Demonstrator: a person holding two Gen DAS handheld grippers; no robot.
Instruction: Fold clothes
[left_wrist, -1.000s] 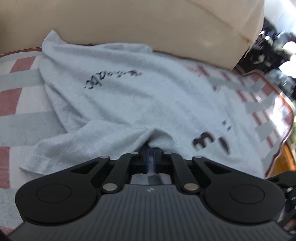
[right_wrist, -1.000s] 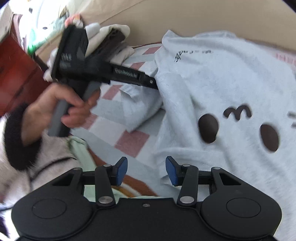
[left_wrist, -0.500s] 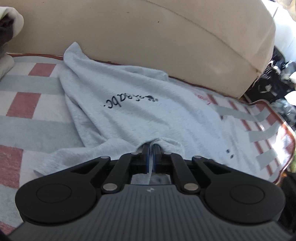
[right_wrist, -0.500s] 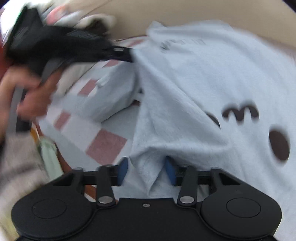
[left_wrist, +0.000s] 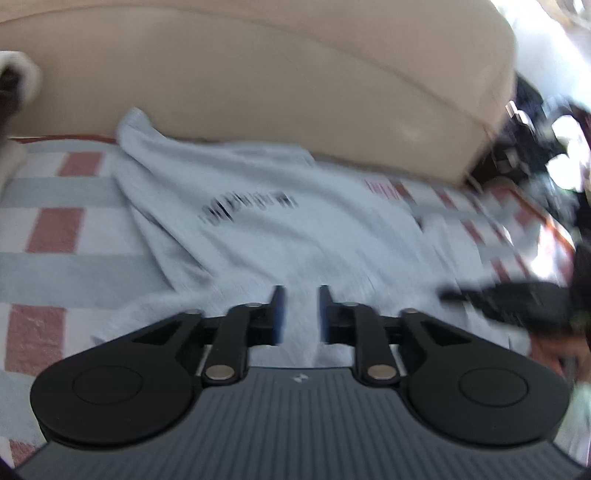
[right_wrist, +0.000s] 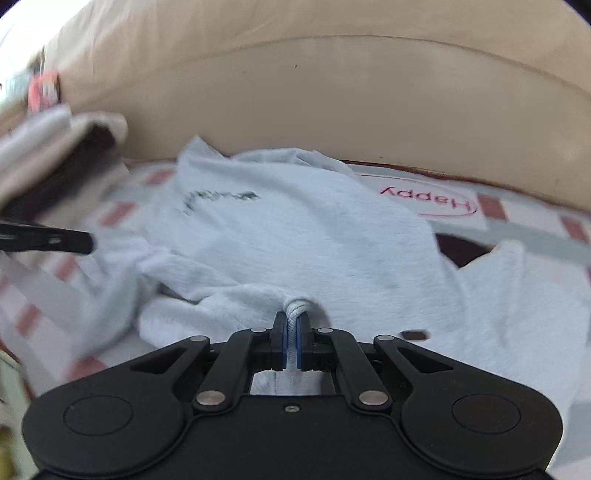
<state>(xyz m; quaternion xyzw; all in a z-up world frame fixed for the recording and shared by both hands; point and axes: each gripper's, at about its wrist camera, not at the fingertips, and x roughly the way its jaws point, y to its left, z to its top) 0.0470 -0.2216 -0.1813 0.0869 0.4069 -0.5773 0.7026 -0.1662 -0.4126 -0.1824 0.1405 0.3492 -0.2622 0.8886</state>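
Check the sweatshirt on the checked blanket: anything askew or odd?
The pale blue sweatshirt lies rumpled and askew, its left side bunched in folds and its hem pinched in the right claw. No damage or spill visible. The left-wrist view is motion-blurred.

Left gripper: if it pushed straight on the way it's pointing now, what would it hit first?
Most likely the pale blue sweatshirt spread just ahead of the left gripper, whose jaws are opening over it. Depth is unclear in this blurred view.

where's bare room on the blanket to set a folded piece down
Bare checked blanket lies left of the shirt, below the folded pile. A thinner strip runs along the cushion by the "Happy" label. The middle is all shirt.
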